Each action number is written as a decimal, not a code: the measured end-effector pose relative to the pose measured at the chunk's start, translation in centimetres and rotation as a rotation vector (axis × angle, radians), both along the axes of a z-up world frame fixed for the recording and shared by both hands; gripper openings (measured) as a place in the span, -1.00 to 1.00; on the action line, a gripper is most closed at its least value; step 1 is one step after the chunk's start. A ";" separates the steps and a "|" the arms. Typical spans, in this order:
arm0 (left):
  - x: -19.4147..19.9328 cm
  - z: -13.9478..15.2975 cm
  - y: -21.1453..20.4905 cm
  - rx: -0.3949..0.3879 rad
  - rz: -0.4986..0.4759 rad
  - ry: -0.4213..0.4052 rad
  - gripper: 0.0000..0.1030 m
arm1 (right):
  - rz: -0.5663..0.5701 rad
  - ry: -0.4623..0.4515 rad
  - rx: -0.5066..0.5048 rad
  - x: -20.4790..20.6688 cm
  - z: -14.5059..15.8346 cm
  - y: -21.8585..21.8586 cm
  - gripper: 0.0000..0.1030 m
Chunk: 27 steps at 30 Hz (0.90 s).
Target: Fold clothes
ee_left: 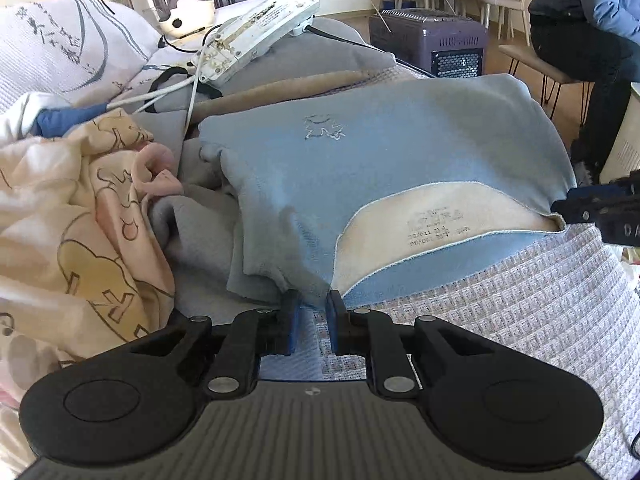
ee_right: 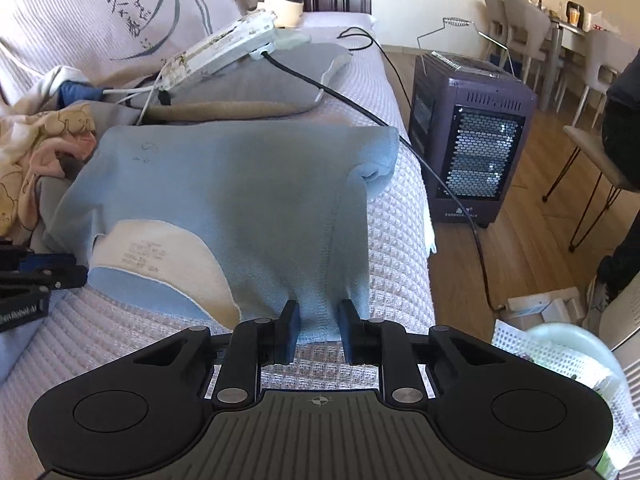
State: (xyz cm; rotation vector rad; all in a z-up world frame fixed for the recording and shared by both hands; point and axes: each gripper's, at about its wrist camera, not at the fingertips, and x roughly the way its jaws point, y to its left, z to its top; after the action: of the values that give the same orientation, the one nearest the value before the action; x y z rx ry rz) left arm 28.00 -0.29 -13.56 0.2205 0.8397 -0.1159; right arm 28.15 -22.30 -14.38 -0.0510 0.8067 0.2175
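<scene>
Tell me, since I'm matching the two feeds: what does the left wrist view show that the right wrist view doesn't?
Only the left view shows a seated person on a bench. Only the right view shows a white mesh basket on the floor and windows. Both show the light blue sweater, the power strip and the purple heater; the left gripper and right gripper each pinch the sweater's near edge.

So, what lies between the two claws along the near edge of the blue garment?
The neck opening of the blue garment, showing its cream lining with printed text. Both wrist views show it between the left claw and right claw.
</scene>
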 end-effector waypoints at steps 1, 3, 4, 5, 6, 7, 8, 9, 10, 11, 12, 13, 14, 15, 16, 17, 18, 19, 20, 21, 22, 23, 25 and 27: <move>-0.3 0.5 0.0 -0.012 0.005 0.005 -0.47 | -0.006 0.000 0.004 -0.4 0.6 -0.1 -0.58; -2.1 1.9 0.4 -0.046 0.023 -0.008 -0.33 | -0.012 -0.003 0.003 -1.4 1.7 -0.2 -0.56; -3.3 2.5 0.6 -0.050 0.031 -0.018 -0.32 | -0.005 -0.002 0.000 -2.2 2.2 -0.2 -0.56; -4.4 2.9 1.0 -0.051 0.042 -0.021 -0.27 | 0.006 -0.002 0.002 -3.4 2.5 -0.3 -0.56; -5.5 3.1 1.4 -0.053 0.056 -0.018 -0.24 | 0.013 0.003 0.006 -4.5 2.7 -0.3 -0.56; -6.7 3.3 1.9 -0.057 0.074 -0.009 -0.23 | 0.021 0.008 0.011 -5.7 2.8 -0.3 -0.55; -8.0 3.3 2.5 -0.065 0.094 0.000 -0.23 | 0.031 0.017 0.021 -6.8 2.8 -0.3 -0.55; -9.3 3.2 3.3 -0.072 0.118 0.006 -0.23 | 0.044 0.025 0.034 -8.0 2.6 -0.2 -0.55; -10.6 3.1 4.0 -0.079 0.144 0.010 -0.23 | 0.059 0.035 0.045 -9.2 2.4 0.0 -0.55; -11.9 2.9 4.8 -0.081 0.170 0.019 -0.23 | 0.077 0.046 0.049 -10.4 2.1 0.3 -0.54; -13.2 2.6 5.5 -0.081 0.195 0.030 -0.23 | 0.094 0.057 0.040 -11.5 1.6 0.7 -0.54; -14.2 2.4 6.2 -0.084 0.214 0.041 -0.23 | 0.103 0.064 0.026 -12.4 1.2 1.1 -0.54; -15.3 2.3 7.0 -0.093 0.232 0.051 -0.23 | 0.113 0.073 0.011 -13.4 0.7 1.4 -0.54; -16.4 2.3 7.7 -0.103 0.250 0.060 -0.23 | 0.119 0.082 0.008 -14.1 0.4 1.7 -0.54; -17.4 2.3 8.4 -0.109 0.264 0.060 -0.23 | 0.125 0.092 0.014 -15.1 0.1 2.0 -0.54; -18.3 2.3 8.9 -0.108 0.274 0.053 -0.23 | 0.133 0.096 0.018 -15.8 -0.1 2.3 -0.54; -19.3 2.3 9.5 -0.106 0.286 0.045 -0.23 | 0.140 0.100 0.023 -16.5 -0.2 2.6 -0.54; -20.0 2.3 10.0 -0.106 0.300 0.038 -0.23 | 0.146 0.100 0.027 -17.3 -0.2 2.8 -0.54; -20.7 2.4 10.5 -0.116 0.314 0.036 -0.23 | 0.150 0.099 0.032 -18.1 -0.3 3.1 -0.54; -21.5 2.4 11.0 -0.129 0.329 0.036 -0.23 | 0.148 0.098 0.040 -18.7 -0.4 3.3 -0.54; -22.1 2.4 11.5 -0.146 0.341 0.035 -0.23 | 0.145 0.095 0.050 -19.4 -0.4 3.5 -0.54; -22.6 2.4 11.9 -0.156 0.351 0.032 -0.23 | 0.143 0.094 0.058 -19.9 -0.4 3.7 -0.54; -23.5 2.5 12.6 -0.168 0.369 0.023 -0.23 | 0.140 0.093 0.075 -20.9 -0.5 4.1 -0.54; -24.1 2.5 13.1 -0.183 0.384 0.016 -0.23 | 0.142 0.101 0.101 -21.8 -0.8 4.4 -0.54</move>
State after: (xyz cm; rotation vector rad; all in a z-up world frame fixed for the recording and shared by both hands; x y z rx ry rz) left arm 3.85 12.83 -11.03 -0.1158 0.8679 0.1654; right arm 6.30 -17.94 -15.14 -0.0021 0.8922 0.3972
